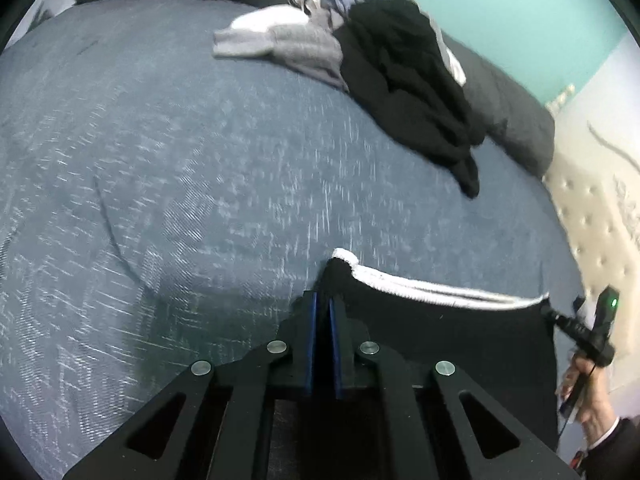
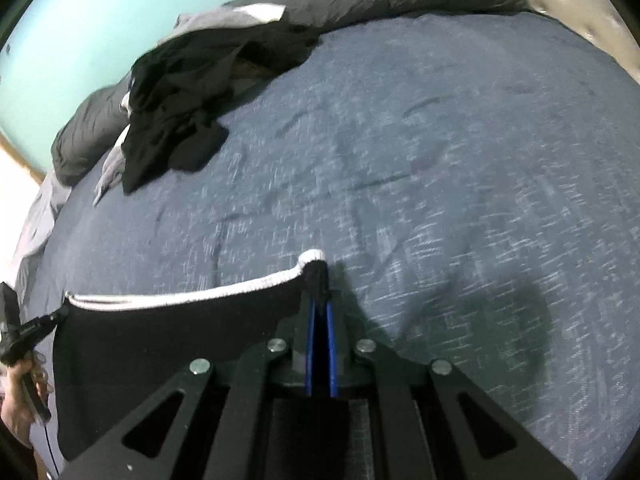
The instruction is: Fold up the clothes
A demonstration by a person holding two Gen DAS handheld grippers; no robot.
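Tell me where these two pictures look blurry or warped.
Left wrist: bedspread streaked with motion blur, clothes pile soft, fisheye bulges the bed. Right wrist: same streaking on the bedspread, tongs sharp, dark shadow to their right.

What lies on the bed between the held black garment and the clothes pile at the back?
Nothing: bare blue bedspread separates the black garment from the clothes pile, shown in both wrist views.

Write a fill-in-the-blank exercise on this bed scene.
1. Both grippers are shut on a black garment with a ____ ribbed edge.
2. The left gripper and right gripper hold it above a ____ bedspread.
3. The topmost garment on the pile is ____.

Missing words: white; blue; black
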